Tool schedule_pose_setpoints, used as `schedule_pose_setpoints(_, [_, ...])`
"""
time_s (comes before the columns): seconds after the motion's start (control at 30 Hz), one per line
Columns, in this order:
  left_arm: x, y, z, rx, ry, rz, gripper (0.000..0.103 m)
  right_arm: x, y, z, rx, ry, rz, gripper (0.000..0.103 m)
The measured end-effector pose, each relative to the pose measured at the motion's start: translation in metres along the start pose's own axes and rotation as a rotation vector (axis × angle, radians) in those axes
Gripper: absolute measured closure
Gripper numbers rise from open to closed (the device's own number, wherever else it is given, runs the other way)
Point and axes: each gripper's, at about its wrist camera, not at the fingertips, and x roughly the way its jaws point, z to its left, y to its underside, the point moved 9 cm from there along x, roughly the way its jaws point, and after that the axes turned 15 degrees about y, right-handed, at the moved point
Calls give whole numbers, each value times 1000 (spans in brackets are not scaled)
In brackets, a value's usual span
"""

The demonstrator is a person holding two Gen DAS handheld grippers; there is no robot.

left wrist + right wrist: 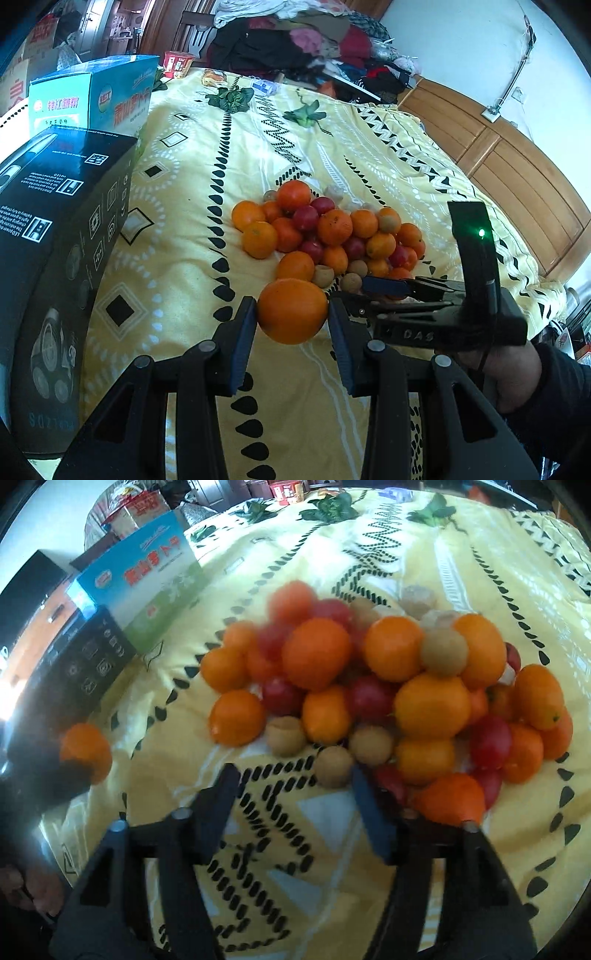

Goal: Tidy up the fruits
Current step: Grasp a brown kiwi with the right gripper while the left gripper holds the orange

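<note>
On my left wrist camera, the left gripper (291,314) is clamped on a large orange (292,311), one pad pressed to each side, and holds it above the yellow patterned bedspread (184,258). Just beyond it lies the fruit pile (328,232): oranges, small red fruits and tan round ones heaped together on the bed. The right gripper (384,288) reaches in from the right at the near edge of the pile, the hand (517,369) behind it; from here I cannot tell how its jaws stand. A black box (62,258) and a blue box (92,96) stand at the left, with a clothes heap (306,40) at the far end.

On my right wrist camera, the right gripper (291,775) is spread wide and holds nothing. A tan fruit (333,767) sits just inside its right finger (371,812), at the pile's near edge. The pile (388,686) fills the middle of the view. Far left, I see the held orange (86,751), well apart from the heap.
</note>
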Motion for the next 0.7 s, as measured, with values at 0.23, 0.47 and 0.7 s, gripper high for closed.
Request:
schedule_pose_setpoints(0.23, [-4, -1, 1, 7, -5, -9, 63, -31, 0, 24, -98, -118, -77, 57])
schedule_pose_setpoints(0.47, [2, 0, 1, 4, -1, -3, 63, -22, -1, -1, -71, -20, -77, 58])
schedule_pose_setpoints(0.7, [2, 0, -2, 9, 1, 1, 62, 3, -8, 4, -120, 65, -54, 58])
